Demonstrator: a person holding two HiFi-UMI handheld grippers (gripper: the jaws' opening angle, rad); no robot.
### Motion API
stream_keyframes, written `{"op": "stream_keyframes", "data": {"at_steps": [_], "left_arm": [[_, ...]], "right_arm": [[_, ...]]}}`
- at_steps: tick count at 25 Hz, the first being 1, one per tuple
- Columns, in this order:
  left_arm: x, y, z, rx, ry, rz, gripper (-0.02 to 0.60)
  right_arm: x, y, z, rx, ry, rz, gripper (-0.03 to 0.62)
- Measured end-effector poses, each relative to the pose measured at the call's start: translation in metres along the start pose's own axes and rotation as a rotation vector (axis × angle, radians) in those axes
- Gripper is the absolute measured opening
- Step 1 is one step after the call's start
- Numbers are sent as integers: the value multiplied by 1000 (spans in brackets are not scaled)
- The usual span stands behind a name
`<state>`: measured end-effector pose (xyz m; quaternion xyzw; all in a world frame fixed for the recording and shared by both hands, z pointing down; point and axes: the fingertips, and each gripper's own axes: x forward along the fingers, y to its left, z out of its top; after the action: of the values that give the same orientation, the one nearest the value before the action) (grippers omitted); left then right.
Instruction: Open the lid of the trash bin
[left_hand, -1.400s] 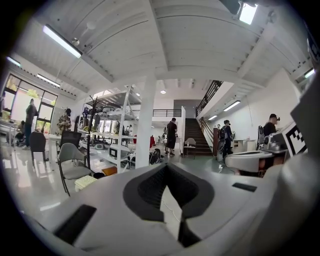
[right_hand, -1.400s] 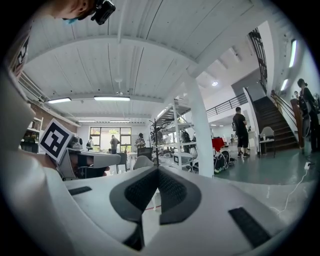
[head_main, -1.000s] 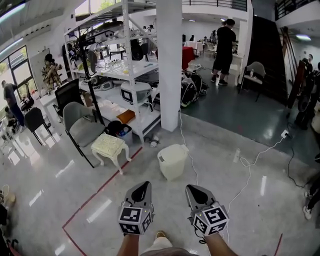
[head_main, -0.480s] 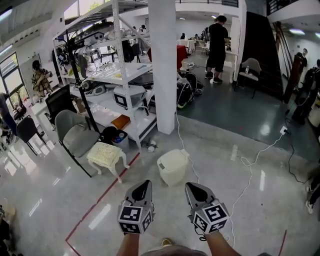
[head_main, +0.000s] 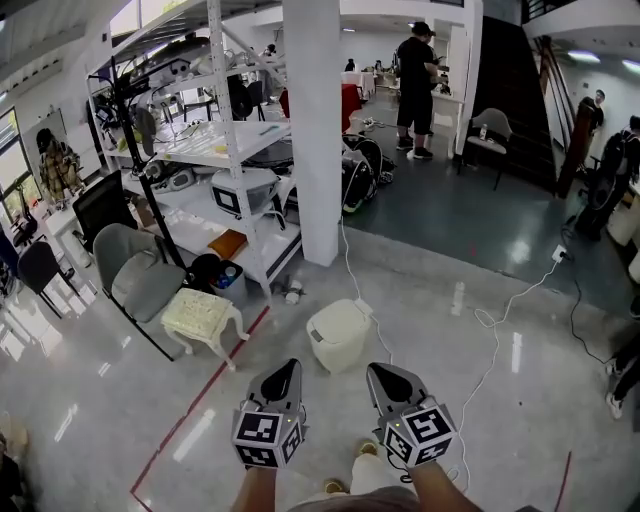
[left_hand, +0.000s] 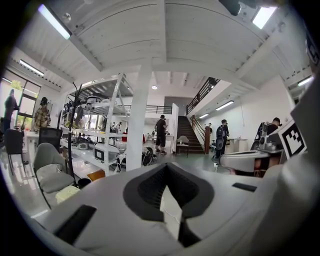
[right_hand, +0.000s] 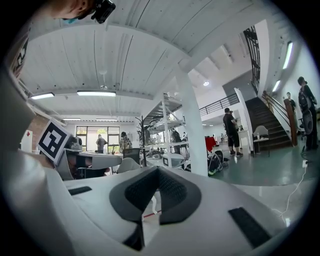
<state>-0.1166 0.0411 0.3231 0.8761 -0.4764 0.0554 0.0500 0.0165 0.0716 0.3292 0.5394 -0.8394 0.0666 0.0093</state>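
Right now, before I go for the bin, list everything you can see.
trash bin: 1, cream, lid shut, floor ahead of both grippers
pillar: 1, white, behind bin
stool: 1, cream, left of bin
chairs: several; nearest grey, left of stool
shelving rack: 1, white, far left
cable: 1, white, floor right
floor line: 1, red, left
person in black: 1, far back
left gripper: black, shut, empty
right gripper: black, shut, empty

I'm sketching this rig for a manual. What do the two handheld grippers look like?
Left gripper and right gripper match: pale grey shells tapering to a point, black ribbed pads inside the tip, each carrying a white cube with black square markers. No sleeves show.
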Motion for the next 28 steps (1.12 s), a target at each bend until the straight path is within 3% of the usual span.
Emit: {"op": "stream_keyframes", "data": {"at_steps": [20,28], "left_arm": [[121,72,-3,-24,29,34,-14],[194,92,5,-36,45,81,-14]], "right_arm": [[135,-75,6,5,20,34,35],[193,-135,17,14,13,78,34]]}}
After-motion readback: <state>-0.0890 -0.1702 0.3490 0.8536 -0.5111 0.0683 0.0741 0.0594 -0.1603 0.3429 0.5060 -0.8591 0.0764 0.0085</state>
